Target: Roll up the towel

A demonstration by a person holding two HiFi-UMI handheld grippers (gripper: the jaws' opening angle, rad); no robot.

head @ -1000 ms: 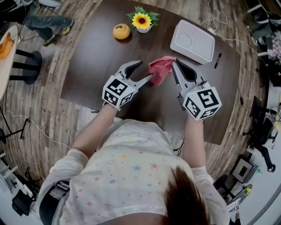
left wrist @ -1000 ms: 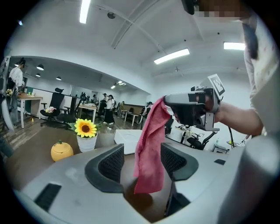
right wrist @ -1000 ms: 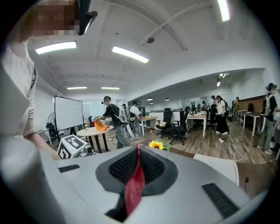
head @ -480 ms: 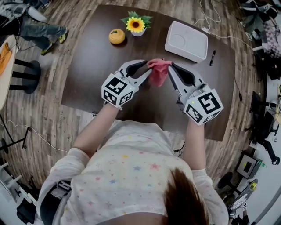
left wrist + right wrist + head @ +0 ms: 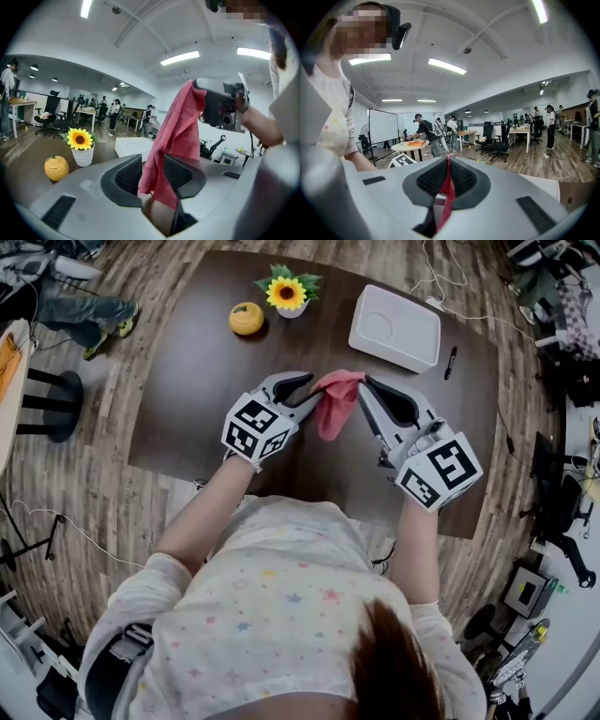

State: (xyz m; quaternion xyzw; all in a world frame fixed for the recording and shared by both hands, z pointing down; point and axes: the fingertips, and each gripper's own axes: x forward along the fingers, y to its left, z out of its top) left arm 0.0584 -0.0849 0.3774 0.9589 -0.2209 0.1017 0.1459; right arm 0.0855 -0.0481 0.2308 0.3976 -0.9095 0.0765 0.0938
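A pink-red towel (image 5: 336,402) hangs bunched in the air above the dark table (image 5: 206,362), held between both grippers. My left gripper (image 5: 319,397) is shut on the towel's lower part; in the left gripper view the towel (image 5: 176,136) runs up from between the jaws to the other gripper. My right gripper (image 5: 363,383) is shut on the towel's top edge, and in the right gripper view only a thin red strip of towel (image 5: 448,187) shows between the pads. Both grippers are raised off the tabletop.
A white tray (image 5: 395,328) lies at the table's back right with a black pen (image 5: 450,362) beside it. A potted sunflower (image 5: 286,293) and an orange pumpkin-shaped object (image 5: 247,319) stand at the back. A stool (image 5: 56,399) is on the floor at left.
Both grippers have come closer together and lifted the towel slightly, so it hangs more bunched between them. The grips have not changed.
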